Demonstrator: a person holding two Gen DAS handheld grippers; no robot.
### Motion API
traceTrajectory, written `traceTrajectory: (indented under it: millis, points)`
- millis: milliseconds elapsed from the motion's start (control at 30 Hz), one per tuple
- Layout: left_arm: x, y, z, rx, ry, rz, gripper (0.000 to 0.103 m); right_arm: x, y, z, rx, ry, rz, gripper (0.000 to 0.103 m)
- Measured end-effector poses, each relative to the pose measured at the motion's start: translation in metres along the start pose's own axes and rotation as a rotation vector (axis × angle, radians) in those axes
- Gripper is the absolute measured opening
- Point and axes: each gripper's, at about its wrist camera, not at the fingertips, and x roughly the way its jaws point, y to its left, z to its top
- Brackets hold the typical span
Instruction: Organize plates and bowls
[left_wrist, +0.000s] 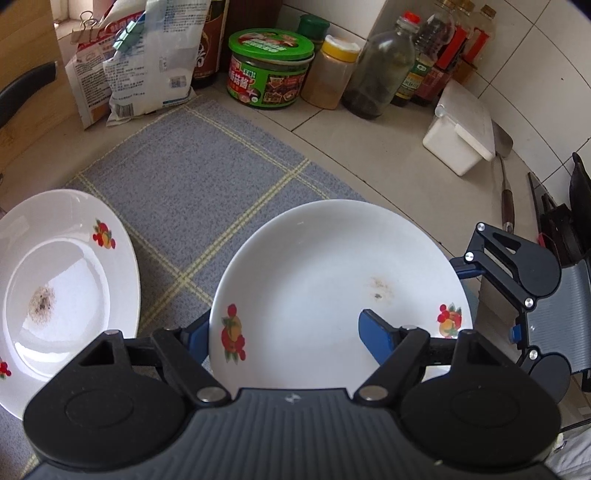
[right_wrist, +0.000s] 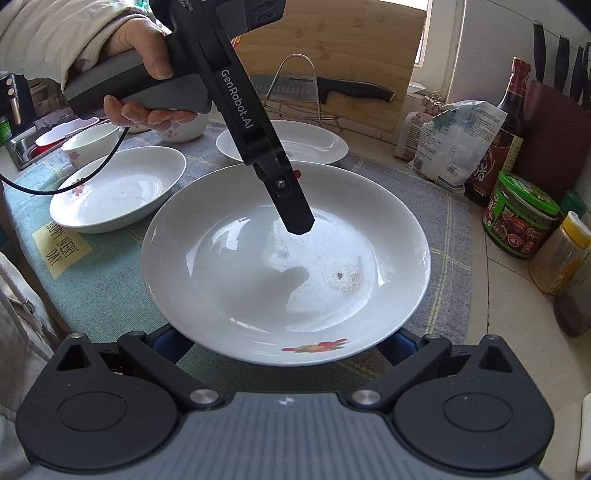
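A white plate with fruit prints (left_wrist: 325, 280) (right_wrist: 284, 258) is held above the grey mat. My left gripper (left_wrist: 284, 336) straddles its rim: one blue finger (left_wrist: 376, 338) lies inside the plate, the other (left_wrist: 197, 334) sits under the rim. In the right wrist view its upper finger (right_wrist: 291, 206) rests inside the plate. My right gripper (right_wrist: 284, 343) is open, its fingers spread wide below the plate's near rim, mostly hidden. A second fruit-print plate (left_wrist: 62, 291) (right_wrist: 282, 142) lies on the mat. A deep plate (right_wrist: 118, 188) and bowls (right_wrist: 92, 142) stand further left.
Jars (left_wrist: 269, 70), bottles (left_wrist: 380, 74), bags (left_wrist: 147, 62) and a white box (left_wrist: 461, 129) line the tiled wall. A wire rack (right_wrist: 299, 88), a knife (right_wrist: 332, 86) and a wooden board (right_wrist: 332, 44) stand behind the plates. A knife block (right_wrist: 554, 122) is at right.
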Motion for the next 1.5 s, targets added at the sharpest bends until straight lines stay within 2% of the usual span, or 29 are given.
traceTrajectory:
  millis: [833,1500]
  points:
    - [0.041,0.025,0.080,0.003,-0.039,0.015,0.079,0.037,-0.080,0.021,0.024,0.008,-0.017,0.103]
    - [0.070,0.042,0.099,-0.011,-0.033,0.023,0.079,0.063,-0.104,0.023,0.049,0.037,-0.017,0.103]
